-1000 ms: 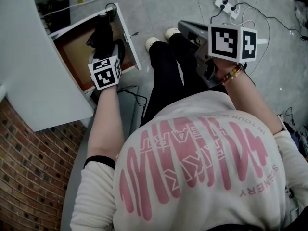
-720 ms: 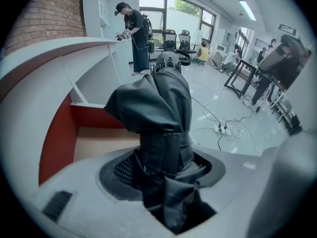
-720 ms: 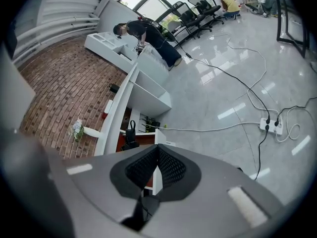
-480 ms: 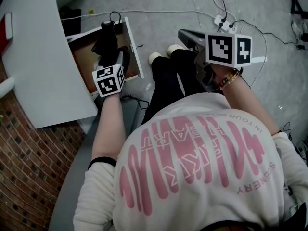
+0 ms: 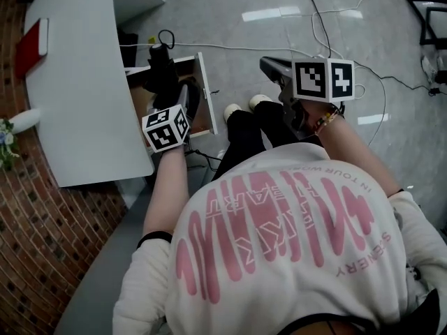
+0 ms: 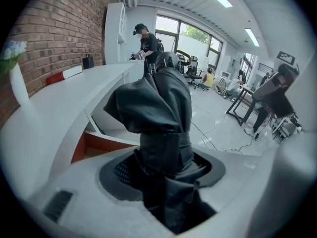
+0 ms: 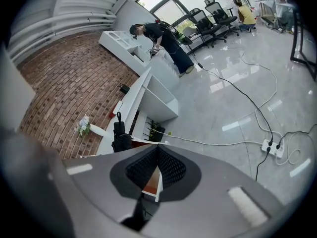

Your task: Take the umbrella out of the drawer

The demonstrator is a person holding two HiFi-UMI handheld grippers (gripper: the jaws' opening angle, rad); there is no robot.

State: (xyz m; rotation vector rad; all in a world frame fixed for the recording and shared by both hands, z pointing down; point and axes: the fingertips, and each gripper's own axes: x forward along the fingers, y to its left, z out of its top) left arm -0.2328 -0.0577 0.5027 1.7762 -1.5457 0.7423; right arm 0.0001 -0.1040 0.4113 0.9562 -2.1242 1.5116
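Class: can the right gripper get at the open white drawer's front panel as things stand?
Probably yes. The right gripper is empty, fingers together, and only bare grey floor lies between it and the drawer's white front panel.

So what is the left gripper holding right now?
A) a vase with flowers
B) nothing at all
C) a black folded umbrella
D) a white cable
C: in the left gripper view, the left gripper has its jaws closed on the black folded umbrella, with the open drawer below it.
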